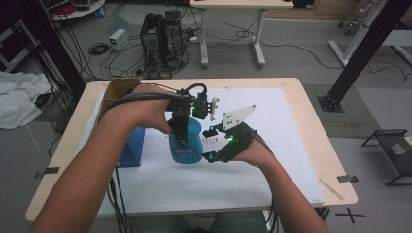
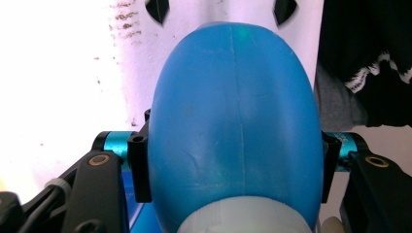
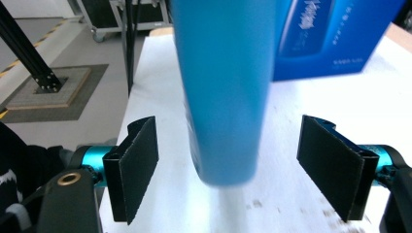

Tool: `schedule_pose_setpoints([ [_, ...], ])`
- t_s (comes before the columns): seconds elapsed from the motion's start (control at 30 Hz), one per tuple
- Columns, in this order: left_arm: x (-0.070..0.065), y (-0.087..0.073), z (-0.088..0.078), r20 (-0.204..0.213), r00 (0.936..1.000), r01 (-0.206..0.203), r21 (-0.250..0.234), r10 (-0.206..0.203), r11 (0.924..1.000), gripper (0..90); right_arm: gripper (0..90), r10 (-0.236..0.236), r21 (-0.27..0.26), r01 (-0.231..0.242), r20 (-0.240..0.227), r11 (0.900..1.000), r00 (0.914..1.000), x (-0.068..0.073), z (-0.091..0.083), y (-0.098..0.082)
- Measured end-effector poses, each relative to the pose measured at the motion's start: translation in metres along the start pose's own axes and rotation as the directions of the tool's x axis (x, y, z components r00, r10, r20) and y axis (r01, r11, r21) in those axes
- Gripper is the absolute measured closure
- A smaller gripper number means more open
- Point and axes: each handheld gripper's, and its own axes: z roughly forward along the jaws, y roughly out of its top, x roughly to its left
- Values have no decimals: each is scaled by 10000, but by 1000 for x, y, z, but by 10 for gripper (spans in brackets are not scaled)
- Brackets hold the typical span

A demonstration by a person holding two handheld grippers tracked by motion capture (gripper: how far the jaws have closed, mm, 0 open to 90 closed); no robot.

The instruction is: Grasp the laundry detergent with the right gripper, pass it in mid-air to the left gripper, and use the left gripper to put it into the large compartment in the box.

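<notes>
A blue plastic bottle [image 1: 187, 145] hangs over the white mat [image 1: 272, 160] near the table's middle. My left gripper [image 1: 182, 127] comes down on it from above and is shut on its upper body. In the left gripper view the bottle [image 2: 235, 131] bulges between the two black jaws, which press its sides. My right gripper [image 1: 219, 145] sits just right of the bottle's lower part with its jaws apart. In the right gripper view the bottle's [image 3: 223, 87] bottom end hangs between the open pads [image 3: 138, 167], touching neither.
A blue carton [image 1: 131, 145] stands left of the bottle, seen as a printed box [image 3: 330, 36] in the right gripper view. A brown cardboard box [image 1: 114, 92] sits at the table's back left. Small dark specks [image 1: 209, 139] lie on the mat. Floor cables and computers lie beyond.
</notes>
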Motion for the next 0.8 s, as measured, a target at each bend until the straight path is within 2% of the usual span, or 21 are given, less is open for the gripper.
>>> schedule_pose_setpoints([
  [0.07, 1, -1, -6, -57, 10000, -12, -16, 12, 10000, 383, 180, 38, 86, -39, 75, 10000, 10000, -2, -4, 0],
  [0.13, 1, -3, -11, 22, 9997, 242, 16, -242, 9997, 383, 138, 282, 417, -288, 146, 9987, 9995, -2, -10, 0],
  [0.17, 1, -4, -13, 19, 9992, 398, 22, -398, 9992, 383, 138, 51, 361, -59, 228, 9993, 9997, -4, -12, 0],
  [0.2, 2, -6, -16, 6, 9990, 444, 38, -444, 9990, 383, 138, 184, 443, -195, 248, 9988, 9995, -4, -14, 1],
  [0.3, 5, -10, -23, -175, 9984, 537, 101, -535, 9985, 383, 137, 179, 612, -207, 457, 9979, 9988, -6, -23, 2],
  [0.33, 5, -12, -26, -181, 9977, 648, 104, -646, 9978, 383, 136, 331, 750, -366, 463, 9965, 9984, -6, -27, 3],
  [0.4, 7, -16, -32, -199, 9966, 798, 200, -794, 9966, 383, 133, 293, 885, -339, 532, 9955, 9982, -8, -32, 4],
  [0.47, 8, -19, -37, -227, 9955, 917, 95, -915, 9957, 383, 130, 431, 1081, -489, 549, 9929, 9976, -9, -36, 5],
  [0.67, 13, -38, -59, -337, 9907, 1316, -12, -1316, 9913, 382, 129, 602, 1566, -719, 780, 9850, 9951, -12, -49, 7],
  [0.8, 17, -53, -71, -229, 9850, 1708, -117, -1710, 9852, 382, 129, 499, 1668, -640, 873, 9839, 9949, -13, -56, 11],
])
